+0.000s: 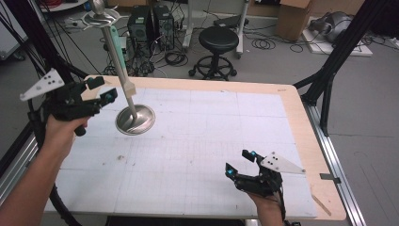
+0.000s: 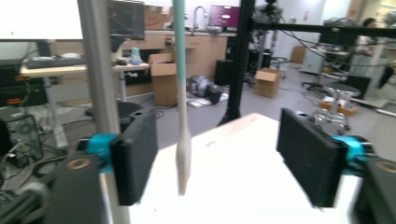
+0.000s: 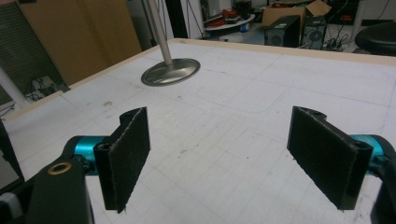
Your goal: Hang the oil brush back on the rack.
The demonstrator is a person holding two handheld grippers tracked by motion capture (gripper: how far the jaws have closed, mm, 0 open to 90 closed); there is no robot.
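High view: a white gridded bench (image 1: pixel 197 155) with a wooden border, and one thing on it, a metal stand (image 1: pixel 123 80) whose round base (image 1: pixel 135 119) sits toward the far left.
Stand: a thin pole rises from the base and leans a little in this view, carrying a pale green and cream sleeve (image 1: pixel 118 56) and a dish-shaped top.
Left gripper (image 1: pixel 101 89): held up off the bench at the far left edge, just beside the pole, fingers wide apart and holding nothing.
Left gripper view: the green and cream sleeve hangs between the two black pads (image 2: pixel 135 161), apart from both.
Right gripper (image 1: pixel 240 162): low over the near right of the bench, well apart from the stand, fingers spread wide and empty.
Risk: I'd say the tall, narrow stand could tip if the left fingers knock the pole sideways before closing squarely on it.
Cause: an off-centre approach.
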